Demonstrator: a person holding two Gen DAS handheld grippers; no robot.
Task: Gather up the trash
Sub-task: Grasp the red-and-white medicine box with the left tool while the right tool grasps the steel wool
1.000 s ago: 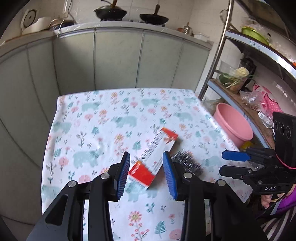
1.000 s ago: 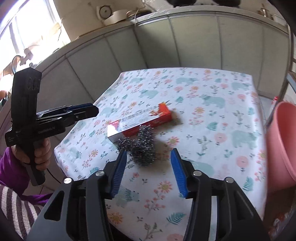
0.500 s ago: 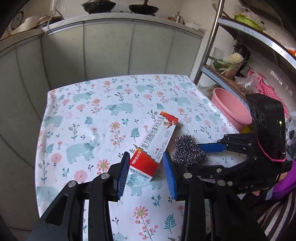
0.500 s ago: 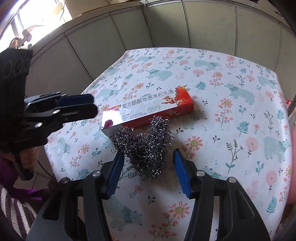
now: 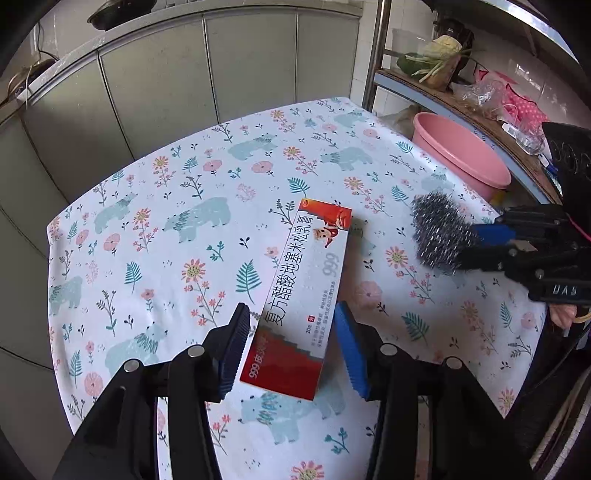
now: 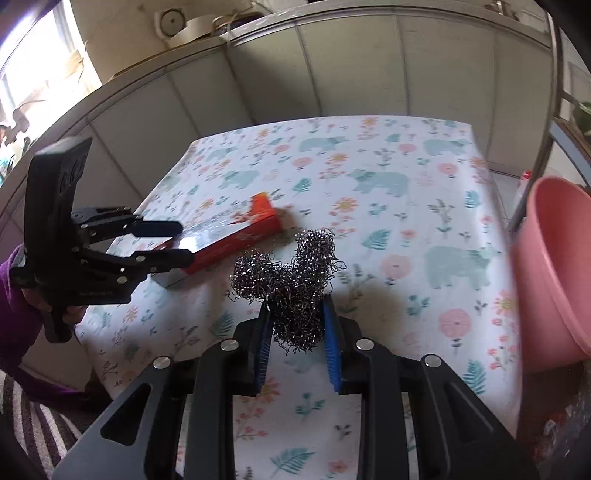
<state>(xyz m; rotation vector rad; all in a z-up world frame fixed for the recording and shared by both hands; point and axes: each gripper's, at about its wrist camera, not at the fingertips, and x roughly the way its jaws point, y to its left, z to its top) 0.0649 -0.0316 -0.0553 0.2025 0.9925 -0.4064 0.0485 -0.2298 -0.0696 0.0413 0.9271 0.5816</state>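
the steel wool [image 6: 291, 273], near the table's front edge, is now pinched by the right gripper [image 6: 295, 325], whose jaws just closed. beside it, the medicine box [image 5: 303, 295] lies between the left gripper [image 5: 291, 347]'s just-widened jaws, ungripped. one piece looks secured.

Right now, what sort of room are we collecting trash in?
Most likely a home kitchen: a pan sits on the tiled counter, vegetables lie on a metal rack, beside a pink basin.

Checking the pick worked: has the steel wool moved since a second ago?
Yes. The steel wool, once touching the box, now sits apart from it, pinched in the right gripper.
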